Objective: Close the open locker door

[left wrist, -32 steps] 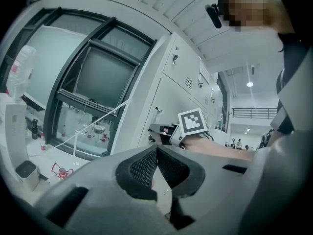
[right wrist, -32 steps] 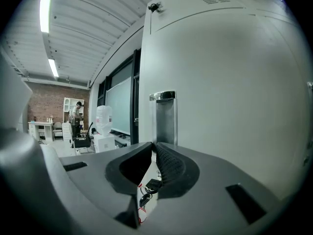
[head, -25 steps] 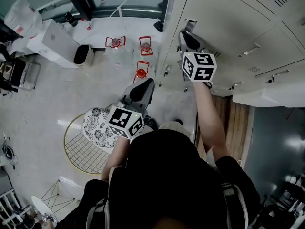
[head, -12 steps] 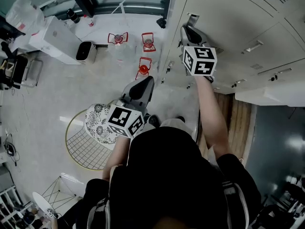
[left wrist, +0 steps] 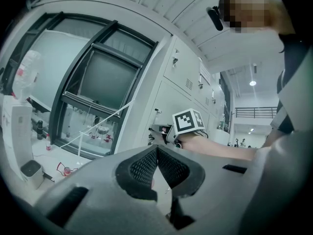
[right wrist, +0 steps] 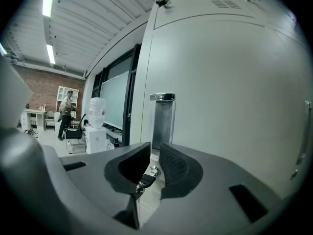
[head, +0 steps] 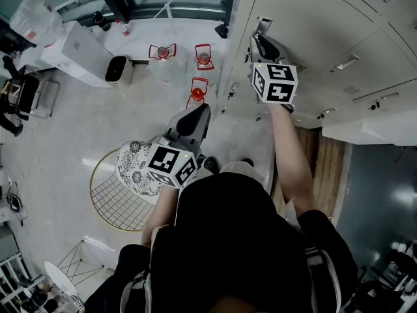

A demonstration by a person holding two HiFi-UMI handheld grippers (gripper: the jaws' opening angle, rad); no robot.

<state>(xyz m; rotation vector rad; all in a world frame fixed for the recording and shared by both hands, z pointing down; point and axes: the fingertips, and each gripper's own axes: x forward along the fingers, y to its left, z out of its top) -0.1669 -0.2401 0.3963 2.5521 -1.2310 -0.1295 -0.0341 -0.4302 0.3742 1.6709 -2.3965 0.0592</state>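
The beige locker door (head: 306, 25) fills the upper right of the head view and looks in line with the row. Its metal handle plate (right wrist: 163, 116) stands straight ahead in the right gripper view. My right gripper (head: 259, 41) is up against that handle. Its jaws have just been opening, and a narrow gap shows between the pads of the right gripper (right wrist: 155, 148). A key (right wrist: 145, 181) hangs low in that gap, and the pads do not press on it. My left gripper (head: 199, 113) hangs in the air away from the lockers. The left gripper (left wrist: 157, 150) is shut on nothing.
A gold wire stool with a patterned cushion (head: 133, 171) stands below the left gripper. Red lanterns (head: 195, 95) sit on the floor by the locker base. A white box (head: 75, 54) is at the upper left. A person (right wrist: 65, 114) stands far off.
The right gripper stays at the locker handle and the left gripper stays where it was. The head view has shifted slightly.
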